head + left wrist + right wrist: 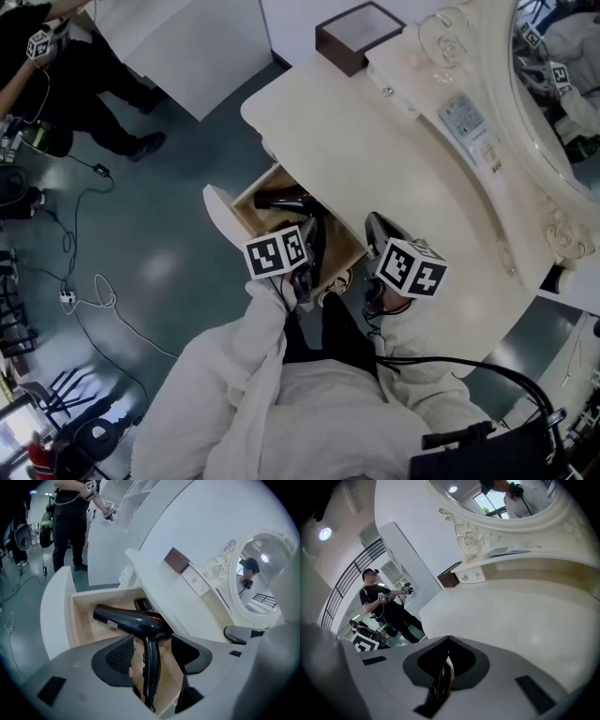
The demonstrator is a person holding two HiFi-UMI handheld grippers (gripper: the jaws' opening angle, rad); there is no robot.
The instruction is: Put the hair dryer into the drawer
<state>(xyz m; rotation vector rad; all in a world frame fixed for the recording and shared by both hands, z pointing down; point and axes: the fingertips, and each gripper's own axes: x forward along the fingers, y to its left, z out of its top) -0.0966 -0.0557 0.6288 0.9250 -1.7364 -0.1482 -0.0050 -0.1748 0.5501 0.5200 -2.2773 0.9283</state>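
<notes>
Hair dryer (136,620) lies flat in the open wooden drawer (82,620) of the white dressing table (375,159), handle toward the person. Left gripper (152,654) hangs over that handle w/ its 2 jaws spread wide, pads clear of it. Right gripper (449,639) has jaws pressed together, nothing pinched. Small black item (143,604) sits behind the dryer (can't tell what).
</notes>
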